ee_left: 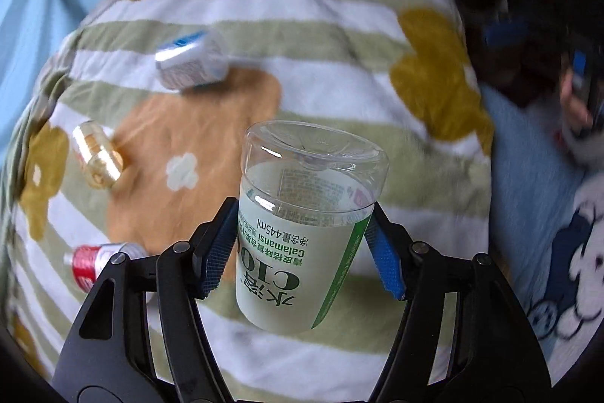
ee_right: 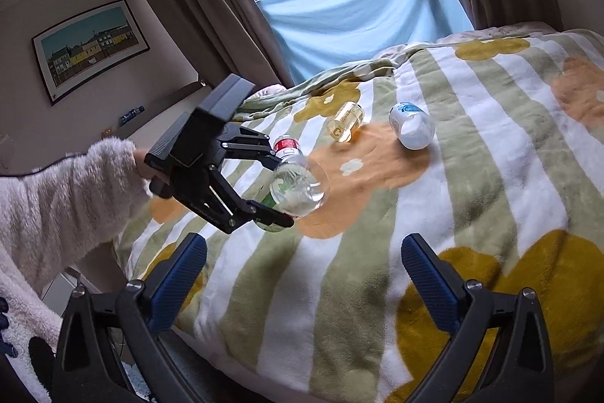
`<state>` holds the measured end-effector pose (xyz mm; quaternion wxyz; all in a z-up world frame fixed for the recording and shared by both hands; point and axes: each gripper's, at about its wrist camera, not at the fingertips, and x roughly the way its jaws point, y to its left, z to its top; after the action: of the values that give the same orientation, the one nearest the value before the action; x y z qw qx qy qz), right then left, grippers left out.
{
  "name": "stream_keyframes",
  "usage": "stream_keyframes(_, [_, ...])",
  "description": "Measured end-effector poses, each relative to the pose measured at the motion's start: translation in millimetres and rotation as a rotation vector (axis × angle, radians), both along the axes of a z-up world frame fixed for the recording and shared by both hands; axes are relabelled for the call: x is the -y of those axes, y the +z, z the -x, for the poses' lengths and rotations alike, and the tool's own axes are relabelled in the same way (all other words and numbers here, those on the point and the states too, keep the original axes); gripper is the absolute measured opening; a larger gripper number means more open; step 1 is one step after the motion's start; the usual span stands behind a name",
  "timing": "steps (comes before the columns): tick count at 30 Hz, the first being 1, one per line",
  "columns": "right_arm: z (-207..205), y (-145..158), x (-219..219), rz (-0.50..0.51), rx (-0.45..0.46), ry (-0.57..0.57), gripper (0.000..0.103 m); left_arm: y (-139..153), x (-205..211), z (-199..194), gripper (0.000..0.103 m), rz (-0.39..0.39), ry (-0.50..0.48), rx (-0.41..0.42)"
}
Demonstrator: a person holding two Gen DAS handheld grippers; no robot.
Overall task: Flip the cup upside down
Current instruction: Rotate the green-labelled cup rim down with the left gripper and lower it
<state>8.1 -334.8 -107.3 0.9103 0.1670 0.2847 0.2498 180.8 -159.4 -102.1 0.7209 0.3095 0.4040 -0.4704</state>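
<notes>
Cup (ee_left: pixel 305 229): clear plastic, cut-off bottle bottom with a green/white label, pinched between the left tongs (ee_left: pixel 302 248). Blue pads (ee_left: pixel 385 261) press both sides of the label. It's off the bed (ee_left: pixel 339 25), closed base pointing away from the camera, label text reads inverted in the left view. In the right view the same cup (ee_right: pixel 298 189) is tilted, base toward the bed's middle, above the near-left part of the blanket.

Right tongs (ee_right: pixel 304 284): spread wide, nothing between the pads, hovering over the near edge of the bed (ee_right: pixel 472 176).

Room: blanket under and ahead of the cup is open, an orange patch with a small white flower. Bed edge drops off at left in the right view; the sleeve (ee_right: pixel 64 203) comes in from that side.

Other stuff lying on the blanket, all on their sides:
- red-label container (ee_left: pixel 94 261), near the left tongs' left finger, closest item to the cup
- amber clear container (ee_left: pixel 99 155), further out left
- white/blue container (ee_left: pixel 190 59), beyond, near the orange patch's far edge

All three are apart from the cup, none touching it.

Background in the right view: blue cloth (ee_right: pixel 362 2) across the window, brown curtains, framed picture (ee_right: pixel 88 46) on the wall.

Legible on the cup label: "C10", "Calamansi", "445ml", plus Chinese text incl. "水溶". Amber container shows a "C". Other labels too blurred to read.
</notes>
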Motion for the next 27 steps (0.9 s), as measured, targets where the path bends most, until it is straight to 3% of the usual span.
stream_keyframes(4, [-0.4, 1.8, -2.1, -0.009, 0.0, -0.002, 0.103, -0.5, -35.3, -8.1, 0.063, 0.415, 0.32, -0.058])
stream_keyframes(7, [-1.9, 0.6, -5.5, -0.01, -0.011, 0.006, 0.103, -12.9, -45.6, 12.3, 0.063, 0.607, 0.484, -0.028])
stream_keyframes(11, [-4.1, -2.3, -12.2, -0.007, -0.028, 0.024, 0.103, -33.8, -38.1, 26.7, 0.063, 0.611, 0.658, 0.044])
stream_keyframes(16, [-2.2, -4.3, -19.4, 0.016, -0.035, 0.04, 0.103, -54.4, -32.4, 15.1, 0.063, 0.565, 0.756, 0.012])
stream_keyframes(23, [1.1, -7.6, -21.9, 0.049, -0.037, 0.032, 0.103, -65.4, -41.0, 16.6, 0.063, 0.509, 0.787, -0.017])
stream_keyframes(27, [1.2, -7.9, -22.0, 0.05, -0.031, 0.034, 0.103, -63.5, -36.0, 23.9, 0.063, 0.422, 0.776, 0.005])
